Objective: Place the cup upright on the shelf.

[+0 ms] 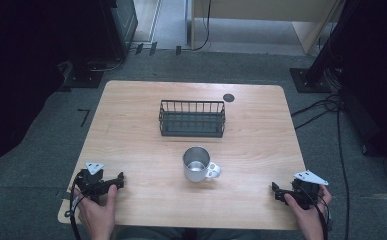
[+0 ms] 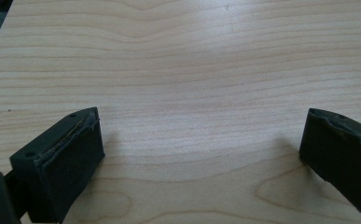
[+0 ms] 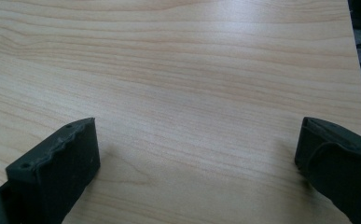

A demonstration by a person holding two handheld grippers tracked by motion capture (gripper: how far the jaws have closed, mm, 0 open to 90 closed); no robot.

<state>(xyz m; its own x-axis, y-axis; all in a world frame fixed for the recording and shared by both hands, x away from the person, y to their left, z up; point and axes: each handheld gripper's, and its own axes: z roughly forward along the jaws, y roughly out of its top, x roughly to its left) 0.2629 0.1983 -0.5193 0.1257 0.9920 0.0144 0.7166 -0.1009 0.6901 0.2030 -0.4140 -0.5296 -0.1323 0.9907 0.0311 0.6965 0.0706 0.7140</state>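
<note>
Left gripper [image 1: 115, 183] and right gripper [image 1: 277, 192] both spread wide, holding nothing, resting at near table [image 1: 141, 130] corners. Mug [image 1: 197, 164] upright mid-table between us, just before wire basket [image 1: 192, 118], handle toward right. We judge it light, rigid, slick metal; take by handle or rim wall.

mug [image 1: 197, 164] ahead of both claws was shiny metal | basket [image 1: 192, 118] beyond it matt dark wire | table [image 1: 131, 130] under them smooth pale wood
</note>
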